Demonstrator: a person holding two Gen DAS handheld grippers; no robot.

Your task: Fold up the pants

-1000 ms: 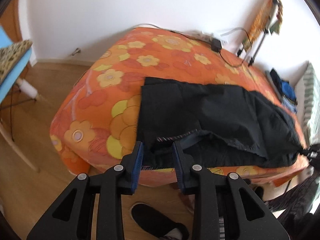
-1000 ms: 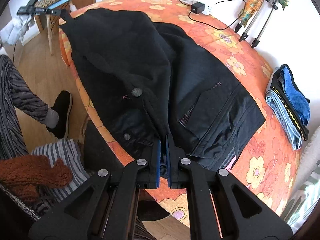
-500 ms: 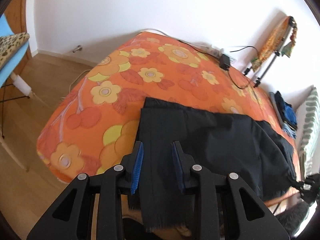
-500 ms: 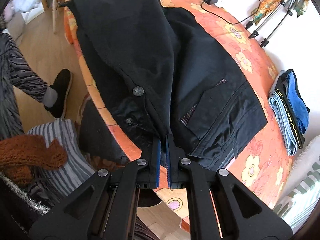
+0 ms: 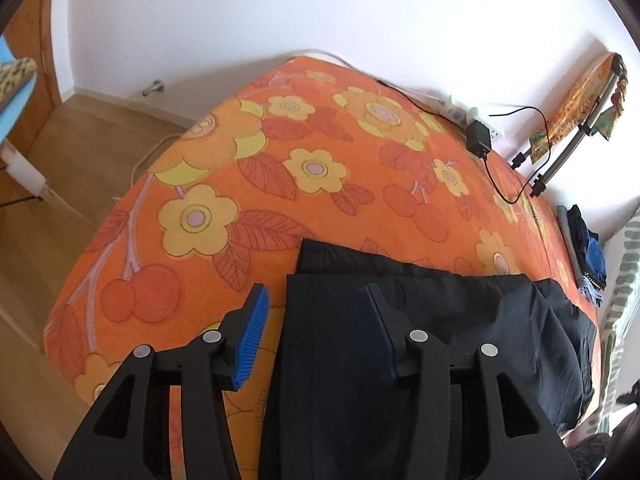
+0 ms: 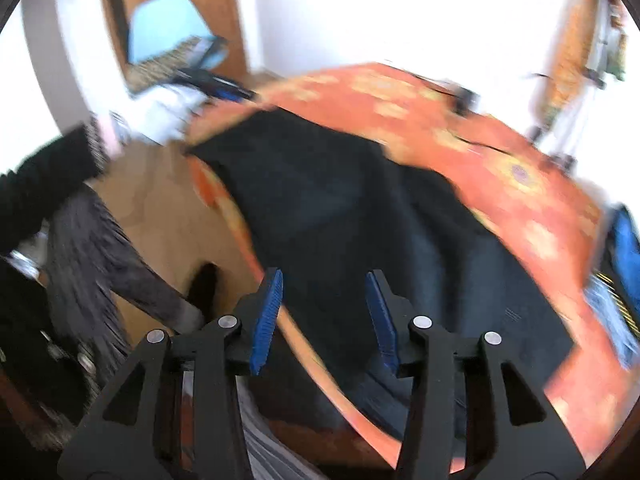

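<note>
Black pants (image 5: 420, 320) folded lengthwise, lying flat along near edge of orange floral bed (image 5: 280, 168).

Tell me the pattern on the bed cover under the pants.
Orange bed cover with yellow flowers, red leaves and cherries; clearest in the left wrist view.

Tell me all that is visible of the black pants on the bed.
The black pants are of thin, matte woven cloth, lying flat and folded lengthwise on the orange flowered bedspread, near its front edge. One straight hem end shows two stacked layers; the far part is wrinkled. The cloth hangs slightly over the bed edge. The left gripper is opening above it, with no pad pressing it.
</note>
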